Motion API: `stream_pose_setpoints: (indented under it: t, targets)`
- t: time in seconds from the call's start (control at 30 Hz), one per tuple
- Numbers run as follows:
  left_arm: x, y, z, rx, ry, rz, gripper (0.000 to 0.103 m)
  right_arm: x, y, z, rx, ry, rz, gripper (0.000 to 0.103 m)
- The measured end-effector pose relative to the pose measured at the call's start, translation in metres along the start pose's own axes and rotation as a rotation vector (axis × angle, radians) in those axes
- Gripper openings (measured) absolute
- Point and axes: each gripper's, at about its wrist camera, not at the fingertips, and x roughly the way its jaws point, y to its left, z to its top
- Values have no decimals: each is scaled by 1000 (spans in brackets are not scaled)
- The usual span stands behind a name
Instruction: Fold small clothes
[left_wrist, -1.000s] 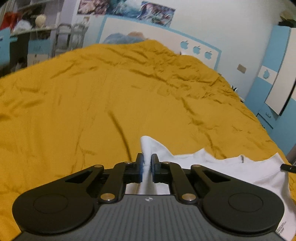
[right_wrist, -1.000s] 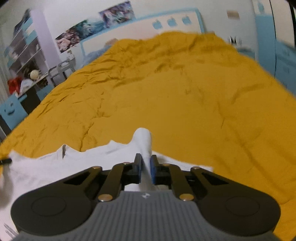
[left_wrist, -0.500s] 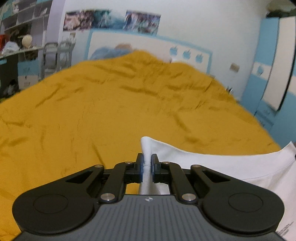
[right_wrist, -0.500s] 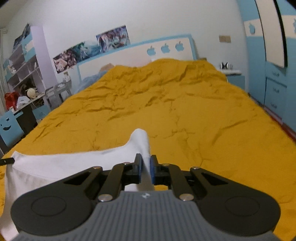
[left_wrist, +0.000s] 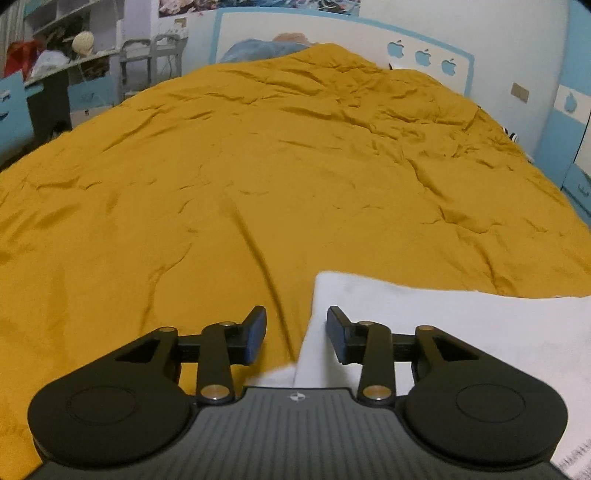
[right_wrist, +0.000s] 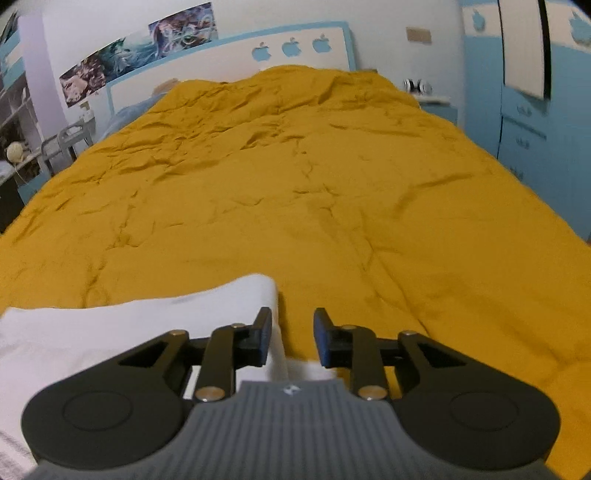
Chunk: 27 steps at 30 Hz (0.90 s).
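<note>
- Mustard-yellow bedspread (left_wrist: 258, 177) filling both views, rumpled, running back to a white-and-blue headboard (right_wrist: 229, 62) with apple cut-outs; blue wardrobe (right_wrist: 524, 110) off to one side.
- White garment (left_wrist: 461, 332) lying flat on the near part of the bedspread, spread across the span between the two tools, its far edge a smooth line (likely a fresh fold).
- Left gripper (left_wrist: 296, 334) now spread wide and empty, where half a second ago pinched shut on a raised corner of cloth; that corner dropped, resting by the inner finger.
- Right gripper (right_wrist: 292, 338) likewise parted and holding nothing, white cloth just beside and under its left finger.
- Both releases together suggesting one fold laid down; next grasp points yet to be chosen.
- Hidden: near half of the garment under the tool bodies, so layer count and neatness unclear; printed label at lower edge too small to read.
</note>
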Motion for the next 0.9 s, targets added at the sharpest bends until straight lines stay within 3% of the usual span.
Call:
stream_pose_setpoints:
  t: [0.1,0.17,0.3,0.5,0.6,0.7,0.83,0.9]
  targets:
    - [-31,7,-12,-37,22,-58,45,-32,-7,-8,6,40,35,22]
    - [-50,10,-22,-57,20,-83,52,-55,-9,-19,0,69,52,24]
    - [-84,14,-43,-78,30,-85,54,-94,-9,-47,12,124,67,29]
    - [-130,16,-81,-58,52,-71,54,-148,-10,-89,32,132,43,33]
    - [-142,13,-96,-48,56,-24,52,-166,-18,-107,84,131,23,35]
    - [-149,19,-105,-114,43,12,52,-175,-32,-116,188,138,-27,36]
    - [-146,27,-109,-206,55,15,52,-176,-45,-125,331,140,10,35]
    - [-141,29,-112,-228,72,25,41,-168,-47,-128,386,176,11,14]
